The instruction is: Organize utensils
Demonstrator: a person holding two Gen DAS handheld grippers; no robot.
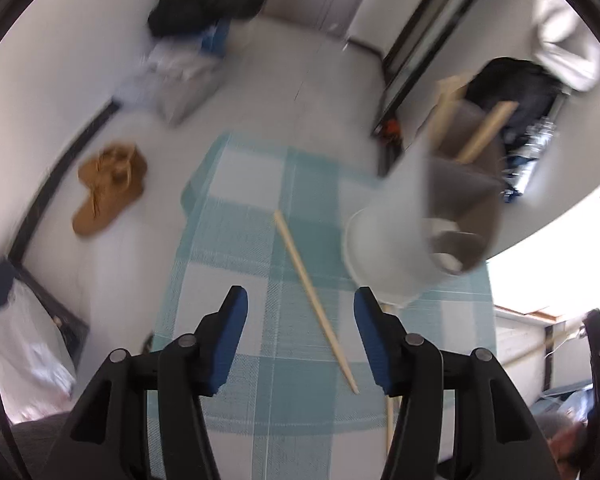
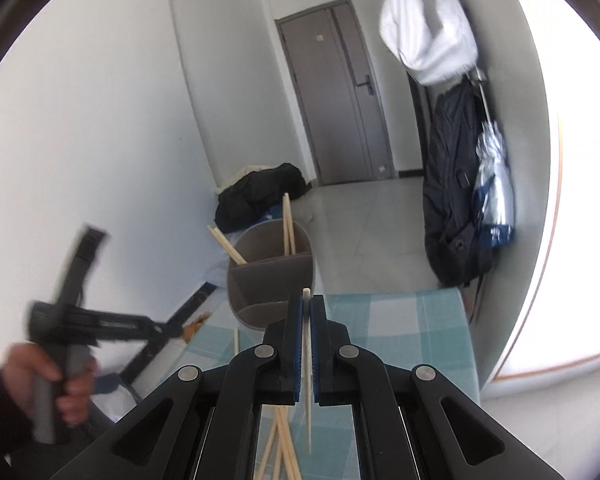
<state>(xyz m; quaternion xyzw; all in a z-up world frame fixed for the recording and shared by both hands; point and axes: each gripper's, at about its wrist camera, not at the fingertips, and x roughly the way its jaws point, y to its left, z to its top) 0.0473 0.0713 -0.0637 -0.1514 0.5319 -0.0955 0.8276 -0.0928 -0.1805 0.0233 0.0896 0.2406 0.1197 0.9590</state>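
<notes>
My left gripper [image 1: 298,320] is open and empty above the checked teal cloth [image 1: 244,248]. One wooden chopstick [image 1: 314,298] lies on the cloth between its fingers. The utensil holder [image 1: 432,216], white outside and grey-brown inside, stands at the right with chopsticks [image 1: 484,134] in it, blurred. My right gripper [image 2: 307,308] is shut on a chopstick [image 2: 307,364], held upright just in front of the divided holder [image 2: 270,276], which has chopsticks [image 2: 288,220] in its far compartments. More loose chopsticks [image 2: 278,444] lie on the cloth below the right gripper.
A brown boot [image 1: 108,188] lies on the floor left of the table. Black bags [image 1: 204,6] sit by the wall, and a dark coat and umbrella [image 2: 492,184] hang at the right. The left gripper and hand [image 2: 64,344] show at the left.
</notes>
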